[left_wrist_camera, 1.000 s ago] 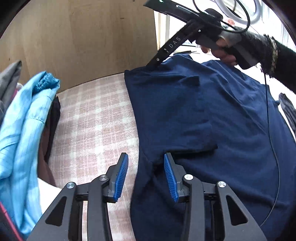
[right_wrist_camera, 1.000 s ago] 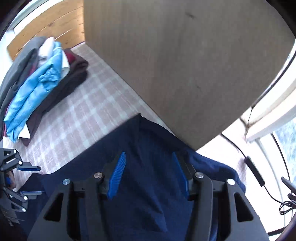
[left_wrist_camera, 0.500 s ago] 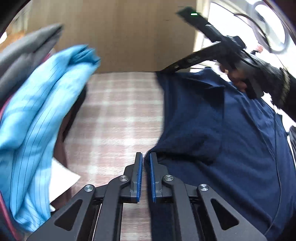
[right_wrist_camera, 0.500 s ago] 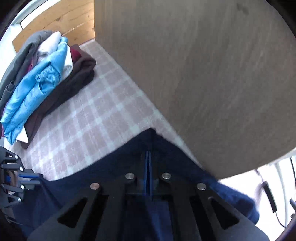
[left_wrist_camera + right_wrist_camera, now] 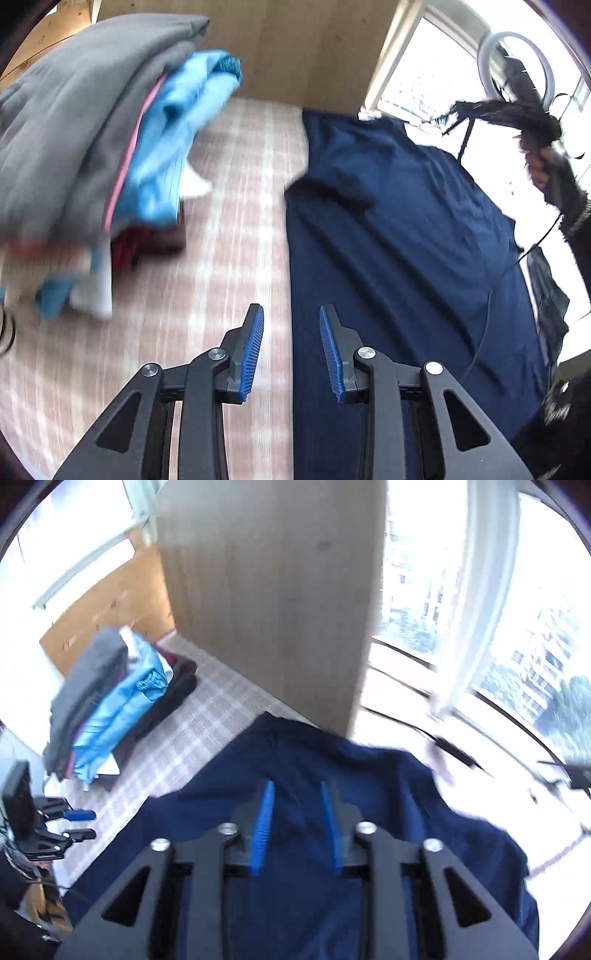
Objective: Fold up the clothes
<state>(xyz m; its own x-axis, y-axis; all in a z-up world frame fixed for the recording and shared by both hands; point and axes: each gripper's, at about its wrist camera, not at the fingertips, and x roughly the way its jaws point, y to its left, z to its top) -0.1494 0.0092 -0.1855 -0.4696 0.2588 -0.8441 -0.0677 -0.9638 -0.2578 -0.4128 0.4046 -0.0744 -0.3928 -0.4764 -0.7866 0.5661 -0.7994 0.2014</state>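
A navy blue shirt (image 5: 399, 236) lies spread flat on the pink checked surface (image 5: 236, 206), its left sleeve folded inward. My left gripper (image 5: 290, 332) is open and empty, held above the shirt's left edge. My right gripper (image 5: 297, 805) is open and empty, raised above the shirt's collar end (image 5: 306, 753). The right gripper also shows in the left wrist view (image 5: 532, 110), lifted at the far right. The left gripper shows at the left edge of the right wrist view (image 5: 74, 825).
A pile of folded clothes (image 5: 96, 140), grey on top with light blue beneath, sits at the left of the surface. It shows in the right wrist view too (image 5: 110, 701). A wooden panel (image 5: 273, 590) stands at the far end. Windows (image 5: 498, 627) and cables (image 5: 450, 746) are to the right.
Both grippers were shut on the shirt's edge half a second ago and have opened and let go. Both have lifted and pulled back from the cloth.
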